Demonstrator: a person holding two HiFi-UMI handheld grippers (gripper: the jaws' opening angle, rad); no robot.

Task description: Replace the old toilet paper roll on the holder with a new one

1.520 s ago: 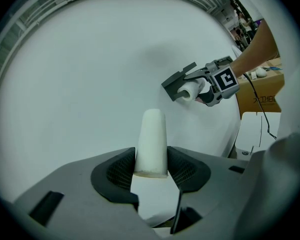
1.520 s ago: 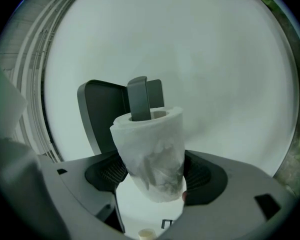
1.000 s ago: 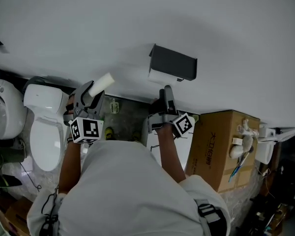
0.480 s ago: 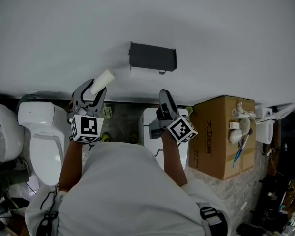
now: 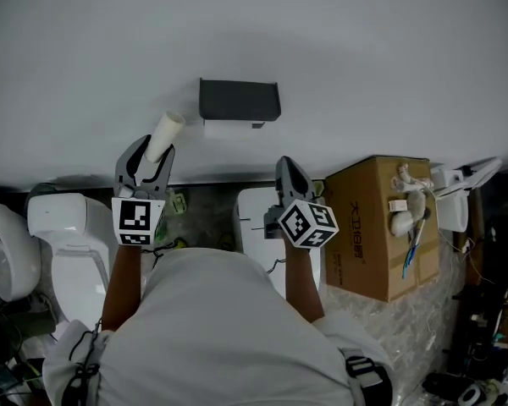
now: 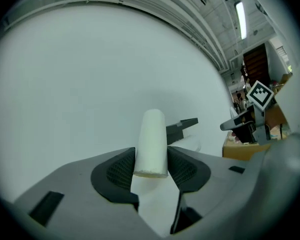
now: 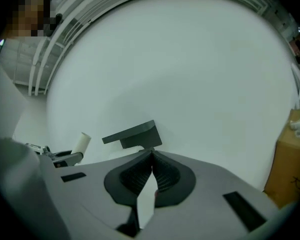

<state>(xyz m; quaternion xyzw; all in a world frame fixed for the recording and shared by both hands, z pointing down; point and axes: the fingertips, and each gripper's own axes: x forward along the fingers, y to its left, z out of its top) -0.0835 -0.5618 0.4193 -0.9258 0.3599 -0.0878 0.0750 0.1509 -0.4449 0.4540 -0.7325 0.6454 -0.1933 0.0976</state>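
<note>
- Fingers (image 6: 117, 173) of the left gripper (image 5: 150, 161) clamp the white tube (image 5: 163, 135) at its near end, forearm stretched toward the wall (image 5: 364, 49).
- Right gripper (image 5: 288, 169) alongside, jaws just snapped together, nothing between them.
- White tube's long axis runs up the wall, left of the dark holder (image 5: 238, 100), apart.
- Count: one white tube, one dark holder, two grippers.
</note>
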